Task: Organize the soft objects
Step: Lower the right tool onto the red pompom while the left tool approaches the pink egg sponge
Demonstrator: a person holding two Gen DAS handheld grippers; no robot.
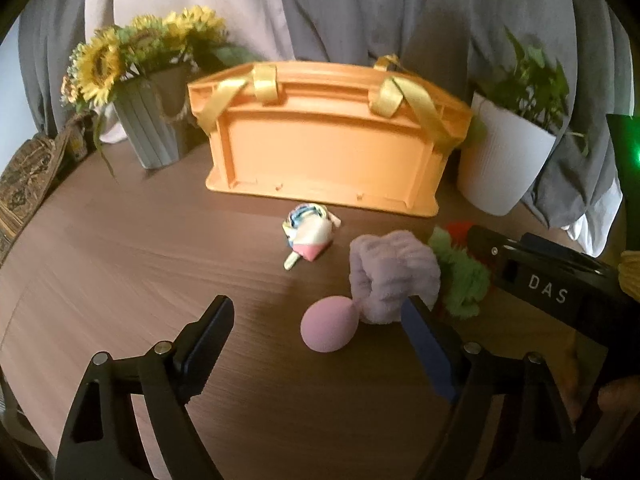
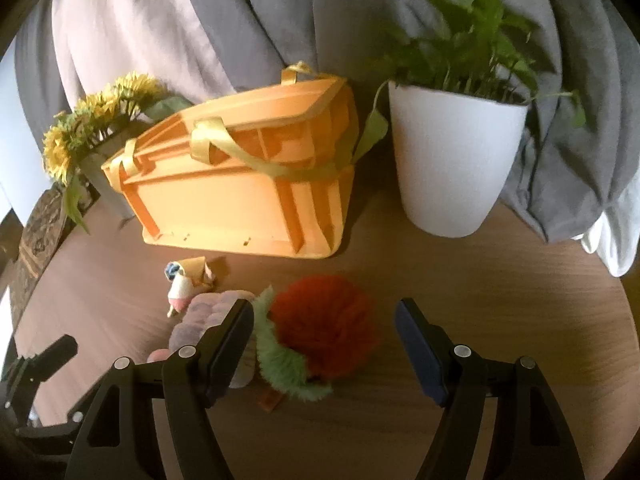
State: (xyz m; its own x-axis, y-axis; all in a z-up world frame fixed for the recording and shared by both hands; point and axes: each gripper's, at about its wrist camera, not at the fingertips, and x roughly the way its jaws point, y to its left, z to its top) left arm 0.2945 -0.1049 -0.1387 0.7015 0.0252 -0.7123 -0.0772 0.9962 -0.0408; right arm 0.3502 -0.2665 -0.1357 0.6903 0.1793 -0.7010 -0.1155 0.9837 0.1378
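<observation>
The left claw (image 1: 320,316) stands wide apart with nothing between its jaws, low over the brown wooden surface (image 1: 120,264). A pink egg-shaped sponge (image 1: 329,325) lies in the gap ahead of it, untouched by the left finger; whether the right finger brushes anything I cannot tell. Touching the sponge on the side toward the orange basket (image 1: 320,148) is a lilac fluffy band (image 1: 394,276), bunched up, with a green-and-red furry toy (image 1: 460,276) pressed against its right side.

The right claw (image 2: 324,320) is also spread wide and grips nothing. The red ball of that furry toy (image 2: 326,326) sits between its fingers, the green fringe curling round the left of it; the left finger (image 2: 230,344) lies over the lilac band (image 2: 200,320), and the right finger stands clear of the fur.

Closer to the basket, just in front of its near wall, lies a small white, pink and blue fabric toy (image 1: 308,236), apart from the other soft things. The basket itself sits upright toward the back of the surface, yellow ribbon handles (image 1: 404,100) draped over its rim. To the left of the basket is a grey pot of sunflowers (image 1: 132,80); to the right of it, a white pot with a green plant (image 2: 456,160). Grey and pale curtains (image 1: 360,8) hang behind the basket.
</observation>
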